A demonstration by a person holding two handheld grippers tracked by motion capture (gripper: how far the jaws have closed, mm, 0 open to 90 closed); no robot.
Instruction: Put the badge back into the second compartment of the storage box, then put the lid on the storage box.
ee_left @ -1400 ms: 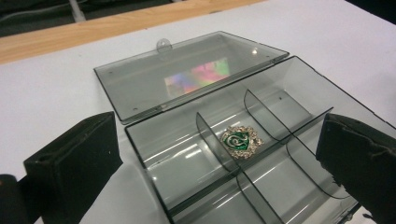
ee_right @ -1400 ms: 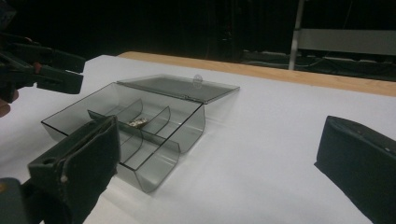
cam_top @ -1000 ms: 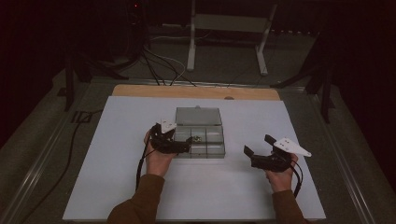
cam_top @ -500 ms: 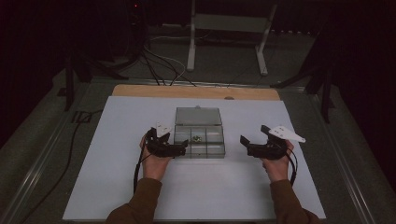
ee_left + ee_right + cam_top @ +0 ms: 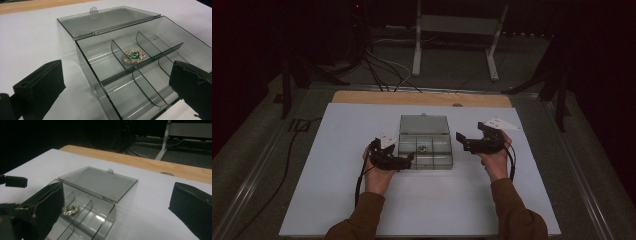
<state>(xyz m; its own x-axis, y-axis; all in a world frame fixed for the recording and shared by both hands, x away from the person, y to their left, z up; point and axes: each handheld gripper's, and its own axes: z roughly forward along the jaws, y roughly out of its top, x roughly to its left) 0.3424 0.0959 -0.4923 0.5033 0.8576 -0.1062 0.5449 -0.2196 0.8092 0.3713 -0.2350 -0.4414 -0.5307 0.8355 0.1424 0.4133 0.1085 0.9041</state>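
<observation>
I see the clear grey plastic box (image 5: 140, 72) lying open, a shiny green brooch (image 5: 135, 56) inside; my left gripper (image 5: 404, 161) and right gripper (image 5: 464, 142) gape empty, so closing is left.

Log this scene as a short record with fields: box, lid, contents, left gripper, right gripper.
box: clear grey compartment box on the white table
lid: open, laid back flat
contents: one green and silver brooch in a middle compartment of the far row; other compartments look empty
left gripper: open, at the box's left edge
right gripper: open, apart from the box's right side
</observation>
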